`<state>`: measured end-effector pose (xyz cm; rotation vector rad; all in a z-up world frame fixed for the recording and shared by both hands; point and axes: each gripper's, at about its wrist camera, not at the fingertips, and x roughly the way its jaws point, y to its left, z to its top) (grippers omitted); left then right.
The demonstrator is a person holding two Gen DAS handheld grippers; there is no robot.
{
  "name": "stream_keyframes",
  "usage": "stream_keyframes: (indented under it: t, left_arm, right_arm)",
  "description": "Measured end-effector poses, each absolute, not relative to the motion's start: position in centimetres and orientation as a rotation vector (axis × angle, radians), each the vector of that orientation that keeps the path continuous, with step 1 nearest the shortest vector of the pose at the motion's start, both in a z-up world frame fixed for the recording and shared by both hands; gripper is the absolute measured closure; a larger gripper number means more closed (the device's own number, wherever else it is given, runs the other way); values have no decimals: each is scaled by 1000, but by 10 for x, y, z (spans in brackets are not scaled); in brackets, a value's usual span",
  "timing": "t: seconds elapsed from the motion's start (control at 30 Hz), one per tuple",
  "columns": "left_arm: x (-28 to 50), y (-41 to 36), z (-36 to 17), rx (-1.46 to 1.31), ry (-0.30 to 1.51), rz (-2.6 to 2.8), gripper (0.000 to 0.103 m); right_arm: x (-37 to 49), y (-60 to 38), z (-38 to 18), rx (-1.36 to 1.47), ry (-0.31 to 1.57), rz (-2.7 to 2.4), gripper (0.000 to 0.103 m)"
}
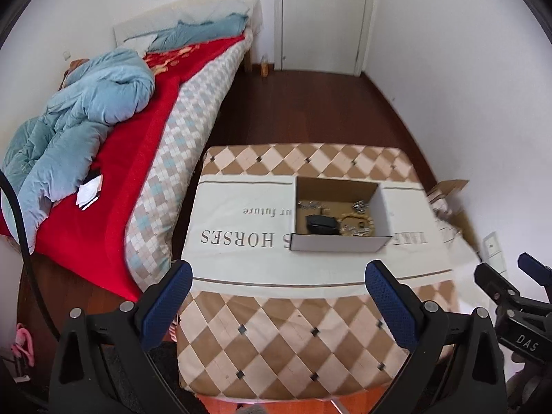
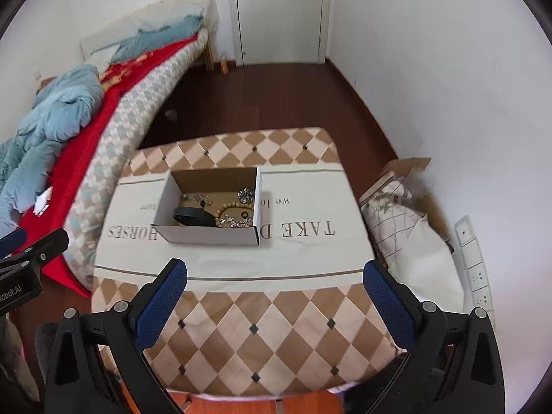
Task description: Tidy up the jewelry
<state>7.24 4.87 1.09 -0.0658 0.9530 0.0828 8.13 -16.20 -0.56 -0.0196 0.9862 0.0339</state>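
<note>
Bed (image 1: 138, 131) on the left, red cover, blue quilt (image 1: 79, 110) bunched on it, a small white and black item (image 1: 90, 191) lying on the red near the quilt's edge. Dark wood floor (image 1: 310, 103) runs back to a white door (image 1: 324, 17). Worktop (image 1: 276, 327) stands close to the bed's side, draped in a diamond-pattern cloth with a cream band printed with upside-down lettering, "HORSES" readable. At the worktop's right, near the wall, an open carton (image 2: 407, 169) with checked fabric (image 2: 393, 214) spilling from it; wall sockets (image 2: 476, 269) just beyond. On the cream band, toward the far half of the worktop, sits an open white box (image 2: 207, 234) with brown inside. The jewelry is all in that box: black strap-like piece (image 2: 193, 217) at the near left, wooden bead bracelet (image 2: 231, 208) beside it toward the middle-right, silvery pieces (image 2: 246, 195) at the far right corner, another silver chain (image 2: 195, 198) at the far left, more sparkly bits (image 2: 234, 222) against the near wall. Fine detail of those is too small to tell. Left hand-held gripper (image 1: 277, 283) hangs over the near edge of the worktop, blue pads (image 1: 165, 296) spread wide, nothing between them. Right hand-held gripper (image 2: 276, 281) likewise above the near edge, pads (image 2: 390, 296) wide apart, empty. Both well short of the box.
</note>
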Motion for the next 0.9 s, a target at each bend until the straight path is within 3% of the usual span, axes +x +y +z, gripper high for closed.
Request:
stream_keyframes:
  t: [0.47,0.9]
  left_arm:
    - [5,28,85,-87,856,5,1]
    - [27,33,76,-96,879,76,1]
  right_arm:
    - [-1,-169,91,-43,825,27,0]
    - [27,-171,89,-36,837,27,0]
